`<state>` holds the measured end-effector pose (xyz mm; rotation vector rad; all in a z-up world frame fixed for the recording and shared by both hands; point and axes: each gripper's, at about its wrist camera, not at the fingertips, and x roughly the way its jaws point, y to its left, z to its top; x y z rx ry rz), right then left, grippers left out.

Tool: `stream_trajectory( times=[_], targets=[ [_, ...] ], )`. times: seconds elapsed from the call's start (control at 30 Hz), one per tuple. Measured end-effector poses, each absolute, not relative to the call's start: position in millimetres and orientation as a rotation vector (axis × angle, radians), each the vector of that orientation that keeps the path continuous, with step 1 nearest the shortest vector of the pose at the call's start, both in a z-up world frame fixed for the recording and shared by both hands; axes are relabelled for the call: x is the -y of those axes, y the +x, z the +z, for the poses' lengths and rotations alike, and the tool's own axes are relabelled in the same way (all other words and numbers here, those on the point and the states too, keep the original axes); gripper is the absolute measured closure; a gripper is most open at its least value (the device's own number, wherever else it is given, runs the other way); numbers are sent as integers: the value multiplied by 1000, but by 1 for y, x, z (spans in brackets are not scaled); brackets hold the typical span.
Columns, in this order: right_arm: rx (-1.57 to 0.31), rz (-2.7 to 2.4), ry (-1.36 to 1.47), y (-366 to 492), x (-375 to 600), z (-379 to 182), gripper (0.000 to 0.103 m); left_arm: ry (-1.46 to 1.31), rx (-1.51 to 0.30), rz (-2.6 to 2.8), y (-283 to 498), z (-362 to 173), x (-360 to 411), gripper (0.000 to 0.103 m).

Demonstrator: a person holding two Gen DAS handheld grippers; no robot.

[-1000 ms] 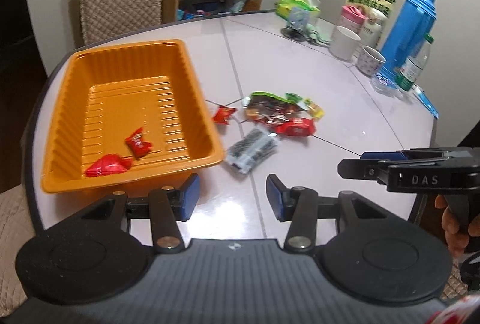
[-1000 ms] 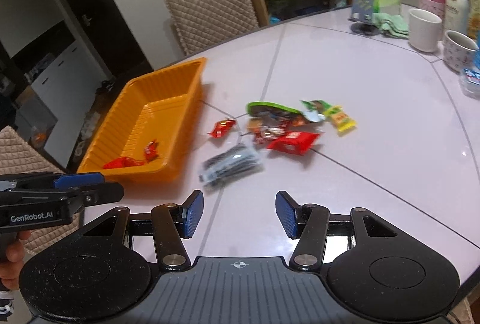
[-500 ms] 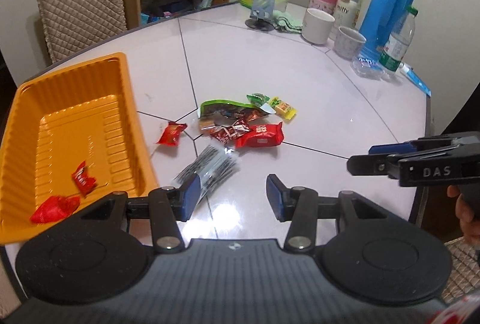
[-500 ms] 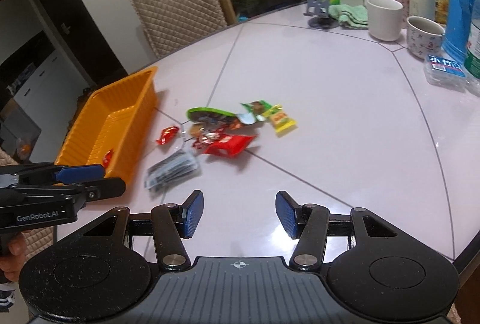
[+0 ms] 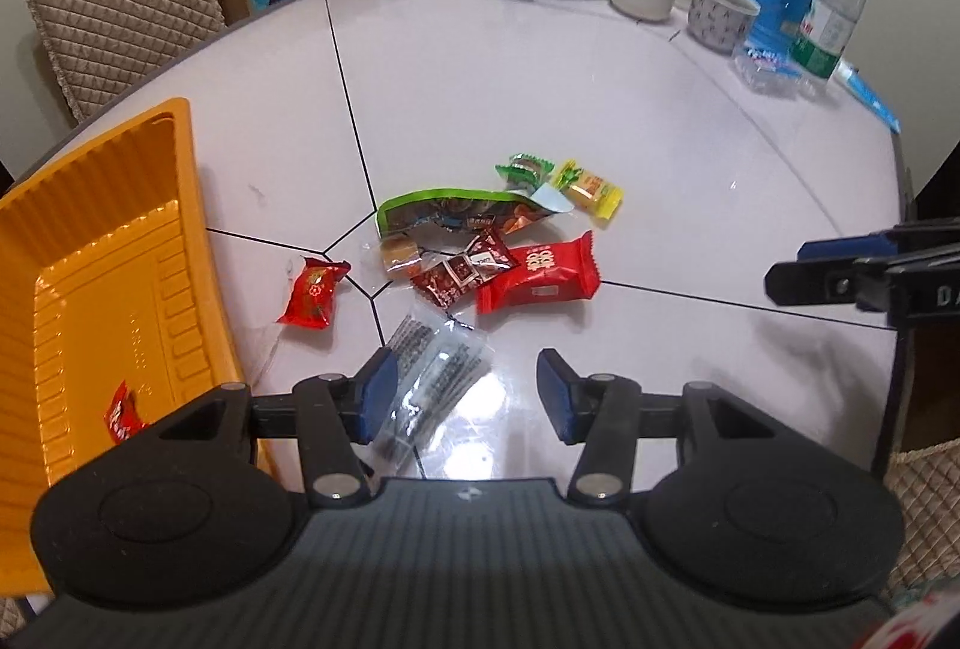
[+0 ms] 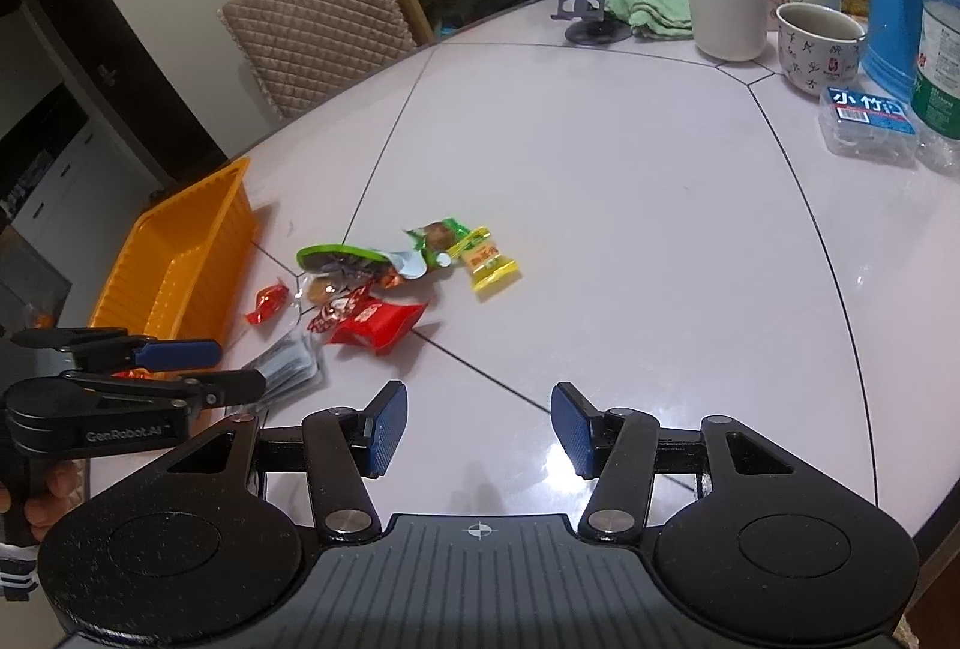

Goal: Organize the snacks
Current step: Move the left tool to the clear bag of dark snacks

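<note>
Both tongs have swung from the orange tray [image 5: 108, 253] toward the snack pile [image 5: 480, 253]; left tongs [image 5: 462, 397] just widened over the clear dark-striped packet [image 5: 432, 385], right tongs [image 6: 477, 430] half open, both empty. One red candy [image 5: 123, 418] visible in the tray, roughly eight packets left on the white table [image 5: 600, 108]; mugs, blue flask, quilted chair and shelf beyond.

Bright overhead indoor light glares off the glossy table [image 5: 480, 397] at lower centre; fisheye bending and dark vignetting fill the corners.

Both wrist views tilt down, close — sharing the snack pile [image 5: 480, 253].
</note>
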<state>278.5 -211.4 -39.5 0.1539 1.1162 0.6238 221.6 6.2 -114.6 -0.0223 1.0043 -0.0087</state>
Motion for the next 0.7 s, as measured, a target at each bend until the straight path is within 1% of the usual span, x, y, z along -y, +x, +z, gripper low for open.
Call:
stream_trajectory(
  times=[0.13, 0.3, 0.37, 0.4, 0.53, 0.7],
  targets=[
    [-1123, 626, 157, 286, 211, -44, 49, -1, -1039, -6, 235, -124, -7, 50],
    [-1138, 622, 163, 293, 210, -51, 49, 32, -1087, -9, 249, -135, -9, 50],
    [-1144, 621, 165, 296, 210, -53, 49, 42, -1108, -4, 253, -140, -11, 43],
    [-1148, 620, 167, 297, 210, -54, 49, 48, -1119, -1, 255, -142, -11, 42],
    [-1157, 618, 173, 300, 209, -57, 49, 52, -1149, 0, 258, -148, -11, 42],
    [-1163, 620, 174, 301, 208, -60, 49, 28, -1145, 14, 259, -150, -9, 43]
  ],
)
